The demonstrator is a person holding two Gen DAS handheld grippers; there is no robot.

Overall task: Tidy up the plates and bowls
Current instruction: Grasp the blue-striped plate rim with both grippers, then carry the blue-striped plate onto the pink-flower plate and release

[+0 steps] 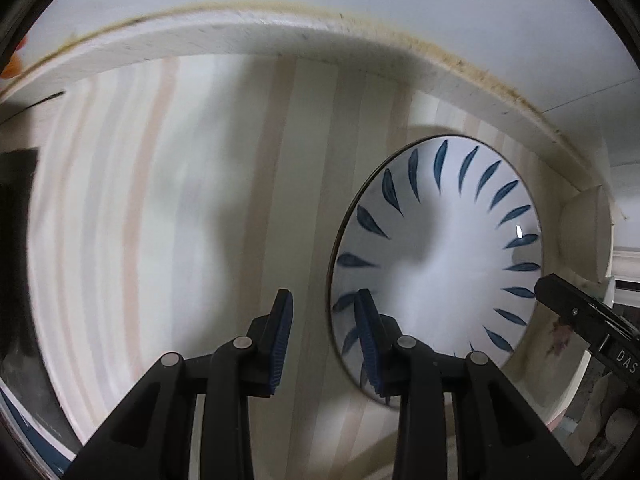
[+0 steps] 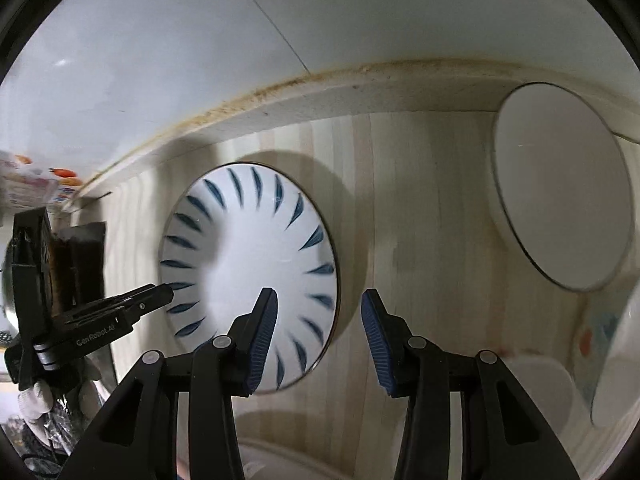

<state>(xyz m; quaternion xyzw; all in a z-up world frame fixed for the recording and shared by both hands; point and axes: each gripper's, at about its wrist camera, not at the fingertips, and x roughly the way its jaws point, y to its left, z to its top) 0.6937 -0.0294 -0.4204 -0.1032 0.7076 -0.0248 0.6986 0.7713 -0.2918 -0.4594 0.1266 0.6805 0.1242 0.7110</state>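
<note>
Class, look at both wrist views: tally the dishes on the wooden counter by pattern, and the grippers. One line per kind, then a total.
Blue-leaf patterned bowl: 1
Plain white dish: 1
Grippers, left gripper and right gripper: 2
Total: 4

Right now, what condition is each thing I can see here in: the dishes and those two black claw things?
Blue-leaf plate: flat on the striped wooden counter, empty, not gripped.
Plain white plate: face up near the back ledge, empty, untouched.
Left gripper: open, holding nothing, hovering at the blue-leaf plate's edge.
Right gripper: open, holding nothing, one finger over the plate, the other over bare counter.
</note>
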